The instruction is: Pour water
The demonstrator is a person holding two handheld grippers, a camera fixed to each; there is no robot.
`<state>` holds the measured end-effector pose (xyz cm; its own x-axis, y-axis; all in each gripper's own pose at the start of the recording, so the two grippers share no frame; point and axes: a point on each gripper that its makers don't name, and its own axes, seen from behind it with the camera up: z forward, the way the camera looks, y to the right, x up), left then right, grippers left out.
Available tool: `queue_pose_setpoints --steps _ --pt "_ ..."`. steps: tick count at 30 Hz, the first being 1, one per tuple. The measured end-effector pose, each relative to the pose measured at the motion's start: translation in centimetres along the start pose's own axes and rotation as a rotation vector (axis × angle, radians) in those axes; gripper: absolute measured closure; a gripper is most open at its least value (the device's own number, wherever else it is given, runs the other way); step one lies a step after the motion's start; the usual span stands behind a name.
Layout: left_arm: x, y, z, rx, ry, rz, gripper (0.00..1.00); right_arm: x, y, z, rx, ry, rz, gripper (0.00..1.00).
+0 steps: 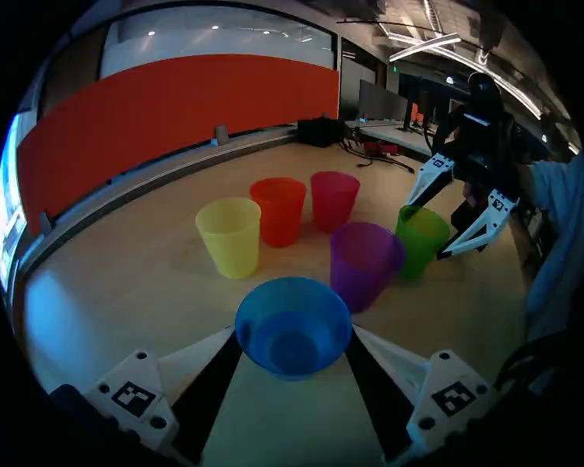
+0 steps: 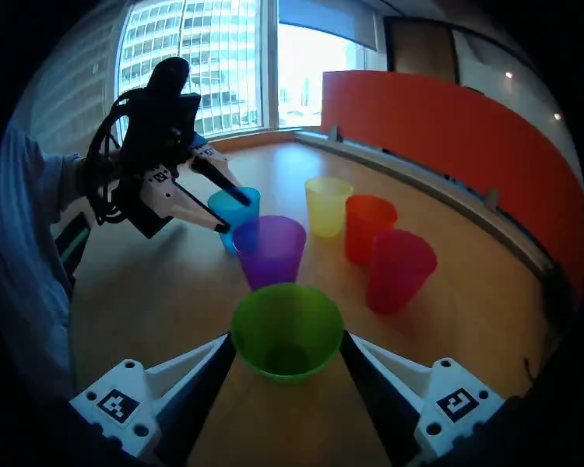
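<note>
Blue cup (image 1: 293, 323), bottom centre, pinched upright by the left tool (image 1: 293, 333); green cup (image 1: 421, 237), pinched by the right tool (image 1: 426, 231), lies upper right, purple cup (image 1: 364, 261) between.

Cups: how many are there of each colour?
Blue translucent plastic cup: 1
Purple translucent plastic cup: 1
Green translucent plastic cup: 1
Yellow translucent plastic cup: 1
Orange translucent plastic cup: 1
Pink translucent plastic cup: 1
Total: 6 cups
</note>
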<state>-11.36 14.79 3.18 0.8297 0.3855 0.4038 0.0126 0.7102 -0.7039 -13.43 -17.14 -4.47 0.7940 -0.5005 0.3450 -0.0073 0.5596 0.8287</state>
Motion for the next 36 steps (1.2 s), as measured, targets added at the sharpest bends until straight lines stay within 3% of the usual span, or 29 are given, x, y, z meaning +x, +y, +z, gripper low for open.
queue_pose_setpoints --steps 7,20,36 --pt "0.0 -0.1 -0.1 0.003 0.002 0.003 0.13 0.2 0.1 0.6 -0.012 0.011 0.007 0.08" --pt "0.8 -0.5 -0.6 0.015 0.029 -0.007 0.13 1.2 0.6 0.3 -0.030 0.048 0.026 0.09" --pt "5.7 -1.4 -3.8 0.073 0.163 -0.020 0.13 6.1 0.9 -2.4 -0.074 0.162 0.007 0.09"
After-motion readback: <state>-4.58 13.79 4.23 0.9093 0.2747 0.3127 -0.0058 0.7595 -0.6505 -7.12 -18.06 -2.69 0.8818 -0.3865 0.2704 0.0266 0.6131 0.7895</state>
